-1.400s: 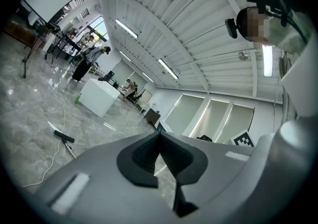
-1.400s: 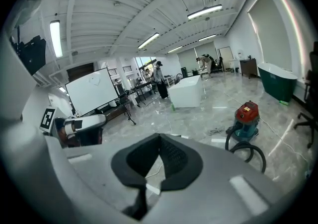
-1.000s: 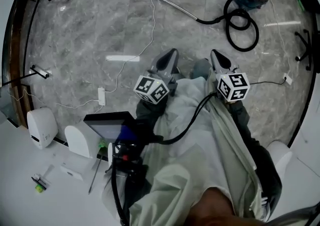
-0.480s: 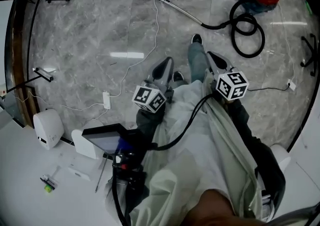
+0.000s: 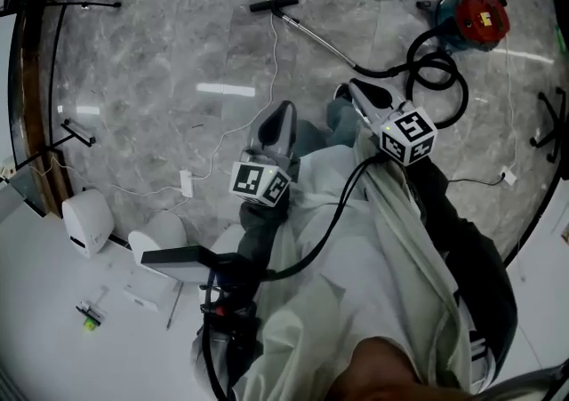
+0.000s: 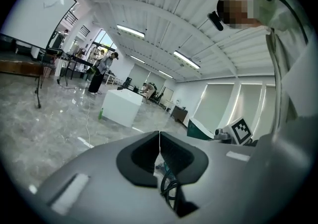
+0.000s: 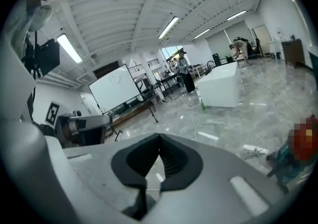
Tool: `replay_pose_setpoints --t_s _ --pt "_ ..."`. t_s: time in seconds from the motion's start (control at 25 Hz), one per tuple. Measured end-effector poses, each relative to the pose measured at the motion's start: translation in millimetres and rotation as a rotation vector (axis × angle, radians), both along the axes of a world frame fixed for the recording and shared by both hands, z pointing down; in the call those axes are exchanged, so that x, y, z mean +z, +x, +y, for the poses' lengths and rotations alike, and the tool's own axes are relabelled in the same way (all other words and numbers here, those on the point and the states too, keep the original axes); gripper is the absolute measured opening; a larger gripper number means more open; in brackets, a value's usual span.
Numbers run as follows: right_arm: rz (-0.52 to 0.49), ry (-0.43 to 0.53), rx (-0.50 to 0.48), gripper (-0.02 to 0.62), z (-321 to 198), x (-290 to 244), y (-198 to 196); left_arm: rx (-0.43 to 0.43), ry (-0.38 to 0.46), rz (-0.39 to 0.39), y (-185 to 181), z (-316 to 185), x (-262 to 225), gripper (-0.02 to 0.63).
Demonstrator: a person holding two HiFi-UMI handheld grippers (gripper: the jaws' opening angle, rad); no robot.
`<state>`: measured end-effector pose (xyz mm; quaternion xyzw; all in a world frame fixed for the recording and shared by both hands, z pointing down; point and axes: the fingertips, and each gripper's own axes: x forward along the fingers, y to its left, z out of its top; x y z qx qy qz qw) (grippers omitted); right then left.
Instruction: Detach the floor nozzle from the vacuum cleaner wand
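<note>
None of the job is done yet, as far as I can see. The floor nozzle (image 5: pixel 273 4) lies on the grey marble floor (image 5: pixel 151 61) at the top of the head view, a little left of centre. It is still joined to the wand (image 5: pixel 318 31), which slants down and to the right into the black hose (image 5: pixel 437 79). The hose loops round to the red canister (image 5: pixel 478 17) in the upper right corner.

My left gripper (image 5: pixel 283 111) sits near the middle of the head view, well apart from the nozzle. In the left gripper view its jaws (image 6: pixel 159 143) are closed, the dark pads meeting along a thin line with nothing caught between them. My right gripper (image 5: pixel 354 88) is just right of centre. In the frame its tip comes close under the hose end of the wand, but I judge it is held up above the floor and touches nothing. In the right gripper view its jaws (image 7: pixel 159 151) are closed and empty too.

So the whole task is left, I reckon. I have to reach the vacuum and open both jaws. Then one takes the wand near the joint, the other takes the nozzle, and I work the two apart.
</note>
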<state>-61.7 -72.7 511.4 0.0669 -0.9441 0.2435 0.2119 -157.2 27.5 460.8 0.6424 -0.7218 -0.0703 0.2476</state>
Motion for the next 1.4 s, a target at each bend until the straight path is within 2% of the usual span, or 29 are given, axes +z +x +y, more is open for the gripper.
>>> replay_pose_setpoints --t_s 0.12,0.4,0.44,0.48,0.56,0.68,0.8,0.92,1.0,1.16,1.28,1.4 --pt "0.048 0.073 -0.055 -0.002 -22 12 -13 -0.049 -0.037 -0.008 -18 -9 4 0.012" --pt "0.163 0.140 -0.126 0.000 -47 62 -65 -0.128 -0.141 0.033 -90 -27 41 0.014" --pt "0.195 0.156 -0.146 0.020 -48 77 -72 -0.128 -0.155 0.047 -99 -29 51 0.014" --pt "0.229 0.171 -0.173 0.071 -49 95 -79 -0.122 -0.169 0.061 -106 -31 64 0.014" --pt "0.294 0.193 -0.215 0.127 -55 144 -96 -0.097 -0.198 0.078 -124 -34 93 0.014" --pt "0.361 0.183 -0.233 0.184 -70 244 -136 -0.083 -0.248 0.054 -170 -32 148 0.014" --pt "0.468 0.169 -0.279 0.193 -83 360 -169 -0.094 -0.340 0.034 -213 -23 218 0.014" --pt "0.537 0.243 -0.276 0.198 -104 465 -210 -0.099 -0.403 0.044 -246 -22 308 0.012" --pt "0.567 0.249 -0.262 0.198 -110 528 -232 -0.108 -0.437 0.048 -263 -22 367 0.012" --pt "0.680 0.230 -0.311 0.199 -101 653 -257 -0.108 -0.485 0.095 -277 -18 457 0.014" --pt "0.762 0.219 -0.346 0.199 -95 726 -268 -0.088 -0.496 0.135 -278 -13 498 0.014" --pt "0.817 0.211 -0.377 0.199 -94 775 -279 -0.082 -0.511 0.167 -279 -1 524 0.014"
